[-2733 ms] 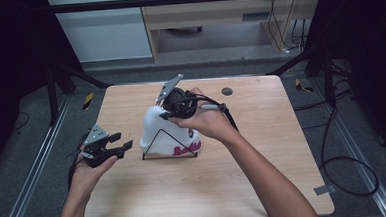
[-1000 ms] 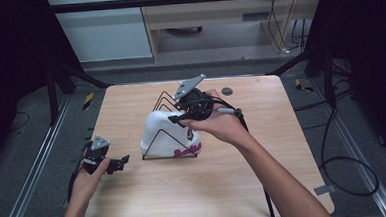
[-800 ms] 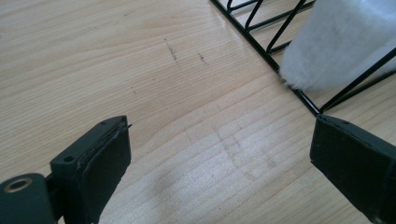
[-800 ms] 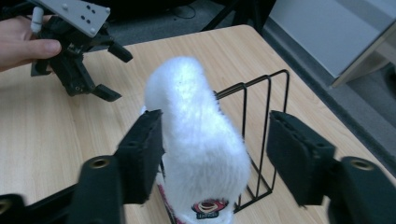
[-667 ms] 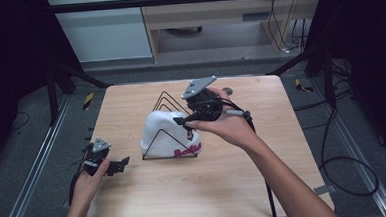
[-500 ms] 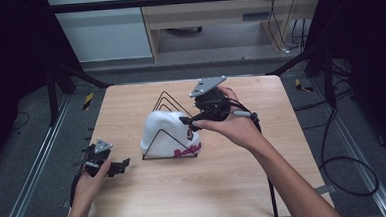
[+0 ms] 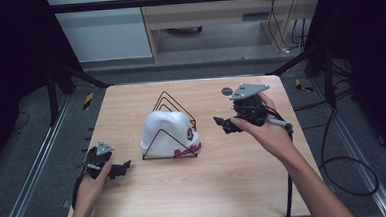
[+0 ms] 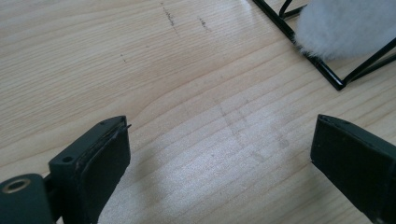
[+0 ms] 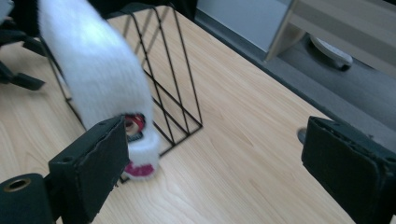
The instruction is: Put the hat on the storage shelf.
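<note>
Just left of the right claw (image 7: 225, 124), whose empty jaws have just been opening wide, the white beanie (image 7: 166, 131) with unreadable pink lettering sits in the wire rack (image 7: 168, 98); the left claw (image 7: 122, 168) gapes too.

Left gripper (image 7: 118, 169) low near table's left edge, jaws wide apart, nothing between. Right gripper (image 7: 225, 124) raised toward right edge, jaws just been opening, nothing between.
</note>
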Demonstrator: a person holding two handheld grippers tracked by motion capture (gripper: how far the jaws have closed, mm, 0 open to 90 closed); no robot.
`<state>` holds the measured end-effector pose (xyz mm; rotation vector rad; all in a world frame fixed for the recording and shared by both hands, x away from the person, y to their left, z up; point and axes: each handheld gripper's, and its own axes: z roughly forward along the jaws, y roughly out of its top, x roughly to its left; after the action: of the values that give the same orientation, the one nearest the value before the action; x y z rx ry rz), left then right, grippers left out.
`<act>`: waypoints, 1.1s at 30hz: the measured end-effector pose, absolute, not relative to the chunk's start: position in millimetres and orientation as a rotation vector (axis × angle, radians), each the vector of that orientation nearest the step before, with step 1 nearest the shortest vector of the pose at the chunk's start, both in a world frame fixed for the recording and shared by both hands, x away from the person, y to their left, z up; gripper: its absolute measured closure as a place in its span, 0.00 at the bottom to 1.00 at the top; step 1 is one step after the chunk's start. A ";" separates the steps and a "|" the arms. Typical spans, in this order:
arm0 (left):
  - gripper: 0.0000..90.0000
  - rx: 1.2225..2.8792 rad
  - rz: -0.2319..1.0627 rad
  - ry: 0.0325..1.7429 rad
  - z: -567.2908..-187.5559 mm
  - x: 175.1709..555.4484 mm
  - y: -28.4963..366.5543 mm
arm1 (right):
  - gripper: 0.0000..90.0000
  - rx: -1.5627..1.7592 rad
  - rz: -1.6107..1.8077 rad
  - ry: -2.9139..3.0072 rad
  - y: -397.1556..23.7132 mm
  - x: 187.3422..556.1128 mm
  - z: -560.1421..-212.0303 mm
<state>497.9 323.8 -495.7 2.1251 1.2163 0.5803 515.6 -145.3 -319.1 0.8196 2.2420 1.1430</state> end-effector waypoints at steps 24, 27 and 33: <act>0.02 2.083 0.548 1.233 -506.5 498.6 324.3 | 0.14 1.131 1.069 2.130 -245.1 490.4 -405.8; 0.02 2.077 0.551 1.229 -507.3 498.3 324.9 | 0.14 1.157 1.061 2.130 -251.6 489.6 -417.0; 0.01 2.077 0.551 1.230 -507.5 498.6 324.9 | 0.14 1.201 1.038 2.136 -257.9 487.7 -433.0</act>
<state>498.6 324.9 -507.5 2.0765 1.2298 0.5506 487.7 -257.9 -433.0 1.2005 2.1362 1.0382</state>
